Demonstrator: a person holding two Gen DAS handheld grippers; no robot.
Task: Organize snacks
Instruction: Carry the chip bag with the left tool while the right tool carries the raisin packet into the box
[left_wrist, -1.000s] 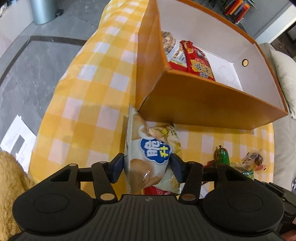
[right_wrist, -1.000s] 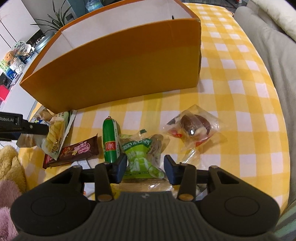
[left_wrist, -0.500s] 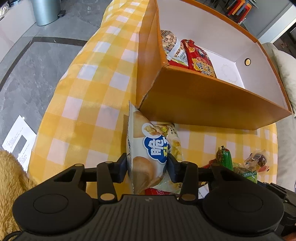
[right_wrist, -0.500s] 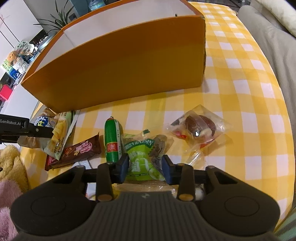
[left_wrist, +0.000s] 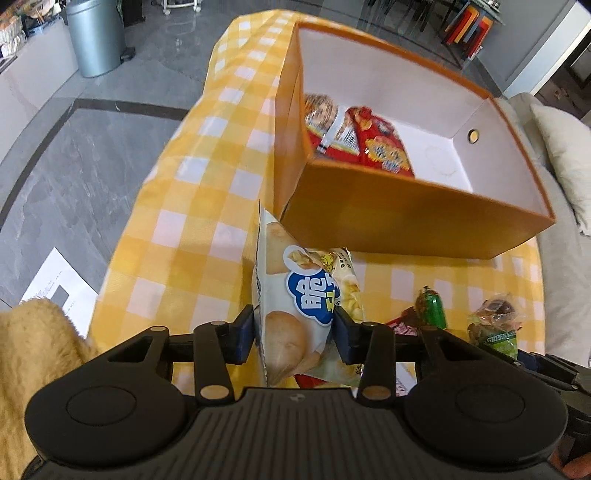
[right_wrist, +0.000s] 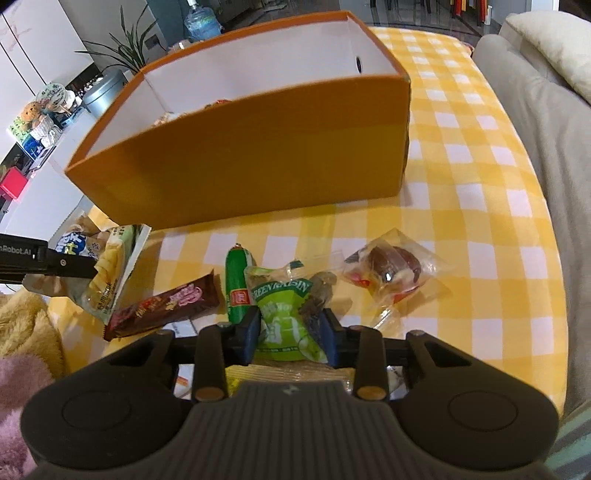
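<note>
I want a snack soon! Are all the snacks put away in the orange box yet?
Not yet. Two packets already lie in the orange box. The left claw grips a chip bag, and the right claw grips a green raisin pack. The green sausage, brown bar and clear-wrapped treat are on the checked cloth.

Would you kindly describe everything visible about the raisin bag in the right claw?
The raisin bag is a small, crinkly plastic pouch, bright green with a darker banner reading GREEN RAISIN and a clear part showing dark raisins. It lies on the checked cloth near the sausage, in front of the box. The right claw is shut on its lower half, pads pressing both sides.
</note>
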